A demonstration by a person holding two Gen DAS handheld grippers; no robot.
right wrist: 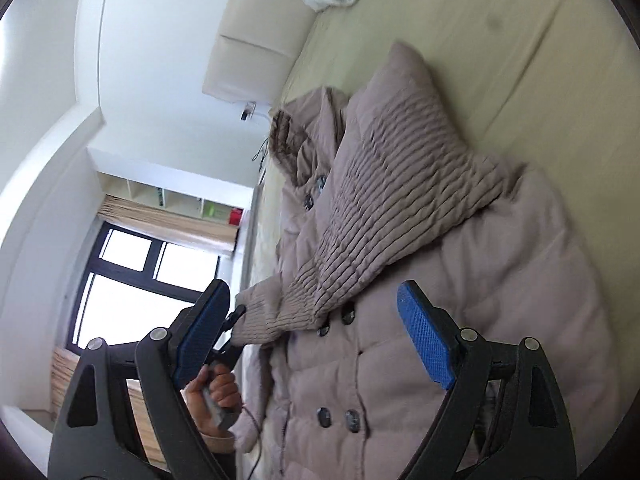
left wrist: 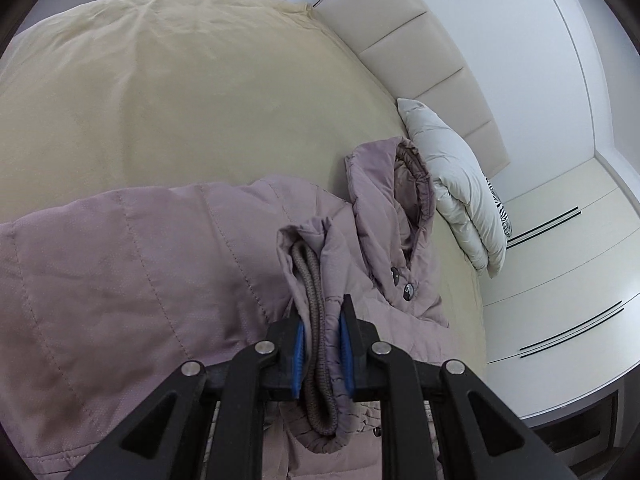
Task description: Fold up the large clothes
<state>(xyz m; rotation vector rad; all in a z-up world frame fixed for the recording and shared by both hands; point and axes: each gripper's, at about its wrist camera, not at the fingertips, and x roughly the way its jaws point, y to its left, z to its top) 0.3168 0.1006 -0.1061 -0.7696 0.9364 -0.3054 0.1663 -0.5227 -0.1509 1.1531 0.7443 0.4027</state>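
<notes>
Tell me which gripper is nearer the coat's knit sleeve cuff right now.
Left. The left gripper is shut on the knit cuff of the coat. The right gripper hangs open above the coat's buttoned front, holding nothing.

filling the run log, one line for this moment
left gripper: shut on sleeve cuff | right gripper: open above coat | bed
</notes>
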